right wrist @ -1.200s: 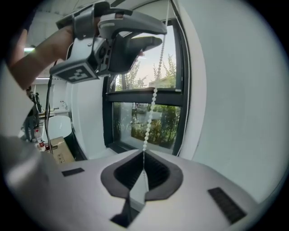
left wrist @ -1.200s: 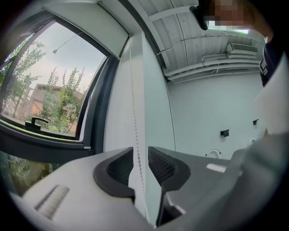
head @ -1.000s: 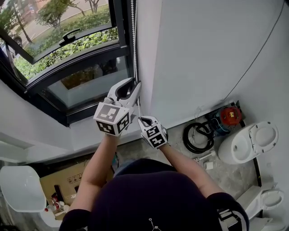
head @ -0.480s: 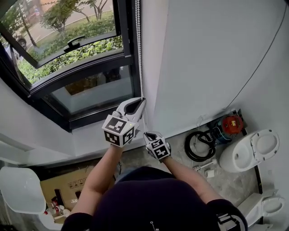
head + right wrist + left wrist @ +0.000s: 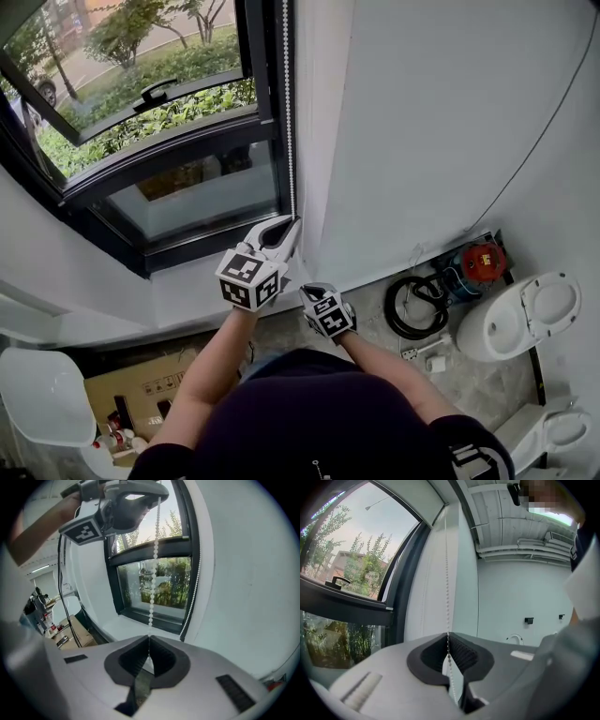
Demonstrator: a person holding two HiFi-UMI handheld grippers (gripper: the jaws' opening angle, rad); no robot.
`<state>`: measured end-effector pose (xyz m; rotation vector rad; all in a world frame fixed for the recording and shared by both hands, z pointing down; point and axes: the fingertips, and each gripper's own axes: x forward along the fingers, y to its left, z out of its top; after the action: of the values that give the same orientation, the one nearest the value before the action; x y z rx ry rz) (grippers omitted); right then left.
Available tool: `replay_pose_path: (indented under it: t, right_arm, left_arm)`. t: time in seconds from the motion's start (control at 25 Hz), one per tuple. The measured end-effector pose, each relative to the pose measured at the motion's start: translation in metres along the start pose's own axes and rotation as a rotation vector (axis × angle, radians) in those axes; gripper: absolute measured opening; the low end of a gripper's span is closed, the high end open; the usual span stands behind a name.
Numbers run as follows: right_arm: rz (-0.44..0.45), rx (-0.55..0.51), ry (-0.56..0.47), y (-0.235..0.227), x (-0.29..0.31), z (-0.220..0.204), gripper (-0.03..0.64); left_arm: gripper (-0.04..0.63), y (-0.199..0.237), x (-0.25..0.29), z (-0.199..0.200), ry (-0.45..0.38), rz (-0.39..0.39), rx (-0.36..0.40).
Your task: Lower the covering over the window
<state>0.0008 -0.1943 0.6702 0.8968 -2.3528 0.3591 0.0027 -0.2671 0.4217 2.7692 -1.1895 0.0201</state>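
Observation:
A white bead chain (image 5: 287,112) hangs down the right edge of the dark-framed window (image 5: 169,155). My left gripper (image 5: 294,221) is on the upper part of the chain. Its jaws have just been closing and now stand shut on the chain (image 5: 446,573), which runs in between the pads of the left gripper (image 5: 449,641). Just below it my right gripper (image 5: 307,292) is shut on the same strand. In the right gripper view the chain (image 5: 153,583) drops from the left gripper into the right gripper (image 5: 149,641). A second strand (image 5: 194,588) hangs by the frame. I cannot make out the covering itself.
A plain white wall (image 5: 422,112) is right of the window. On the floor below are a black hose coil (image 5: 412,286), a red and blue machine (image 5: 473,246), white toilet bowls (image 5: 520,305), a cardboard box (image 5: 131,375) and a white seat (image 5: 42,389).
Both grippers have come down with the chain. The left jaws, apart a second ago, have closed on it.

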Motion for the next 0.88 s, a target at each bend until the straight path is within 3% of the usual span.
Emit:
replay_pose_path:
  t: [0.2,0.36,0.52,0.88]
  right_arm:
    - [0.009,-0.017,0.048,-0.001,0.005,-0.011,0.012]
    - [0.008,-0.052,0.108,-0.001,0.006,-0.036,0.012]
    - [-0.006,-0.030,0.105,-0.006,0.006,-0.035,0.012]
    - [0.013,-0.060,0.142,0.003,0.008,-0.044,0.012]
  left_arm:
    - [0.021,0.003,0.003,-0.013,0.039,0.002,-0.007]
    - [0.021,0.010,0.000,-0.036,0.079,0.014,-0.062]
    - [0.021,0.011,-0.001,-0.035,0.074,0.014,-0.044]
    - [0.021,0.014,-0.009,-0.067,0.102,0.020,-0.132]
